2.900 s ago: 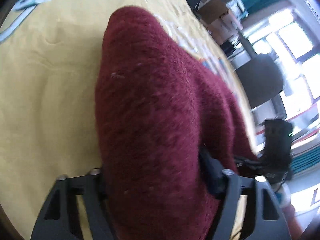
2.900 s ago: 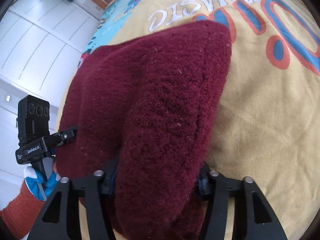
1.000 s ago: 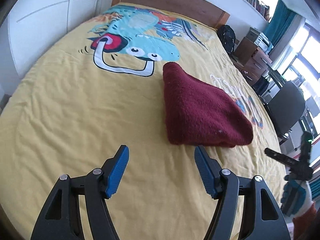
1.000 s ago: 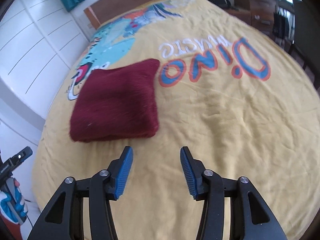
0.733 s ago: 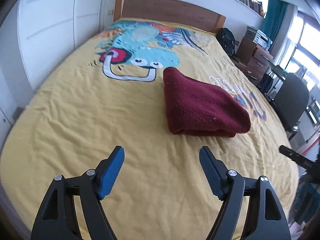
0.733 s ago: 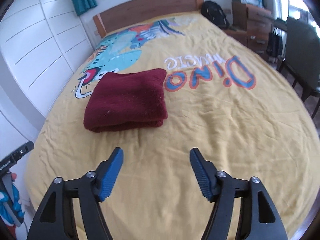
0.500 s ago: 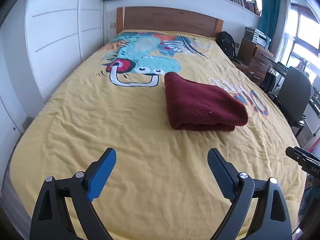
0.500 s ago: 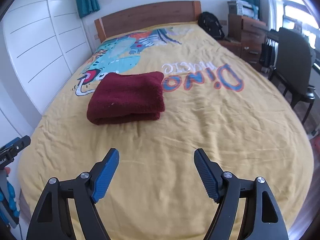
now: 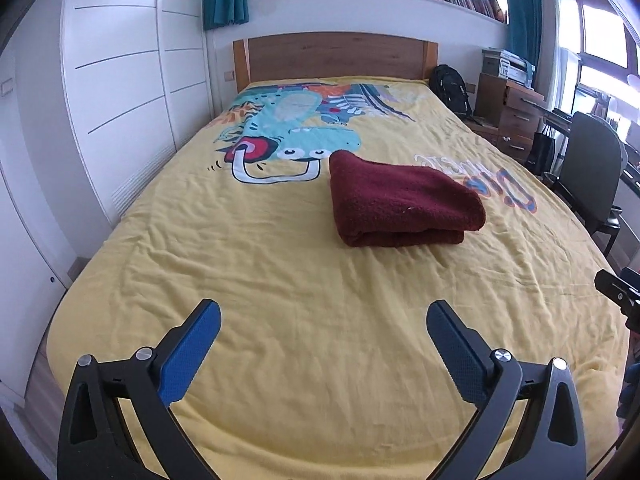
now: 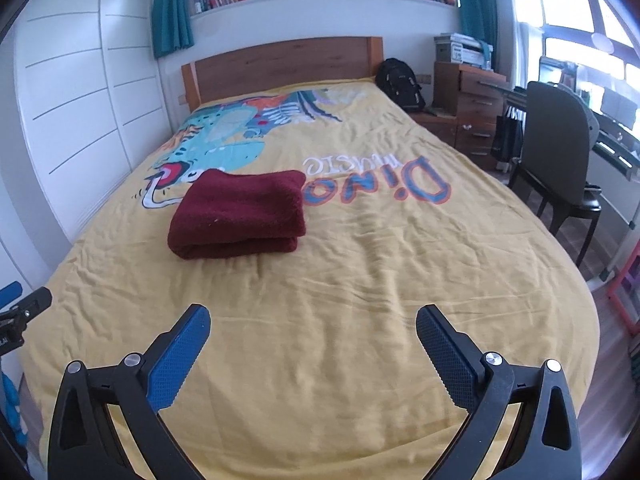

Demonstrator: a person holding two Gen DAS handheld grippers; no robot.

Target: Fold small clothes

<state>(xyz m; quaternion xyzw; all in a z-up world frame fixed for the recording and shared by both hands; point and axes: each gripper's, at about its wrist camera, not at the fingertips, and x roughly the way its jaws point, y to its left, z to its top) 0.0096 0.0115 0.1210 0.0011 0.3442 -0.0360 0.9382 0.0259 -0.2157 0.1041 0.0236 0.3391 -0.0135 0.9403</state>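
Yellow bedding covers the bed (image 9: 256, 264), on which the folded maroon garment (image 9: 400, 204) is laid well ahead of both claws. The left claw (image 9: 320, 338) and right claw (image 10: 312, 340) have just been opening wide, nothing between them. Folding is judged complete; another garment would be needed next.

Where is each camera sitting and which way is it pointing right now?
Left wrist view: on the left gripper, at the foot of the bed, facing the headboard; its open blue-padded fingers show, nothing between them.
Right wrist view: on the right gripper, same facing, further right; its open fingers show, and part of the left gripper at the left edge.
Both share the folded maroon garment, the bed and the chair.
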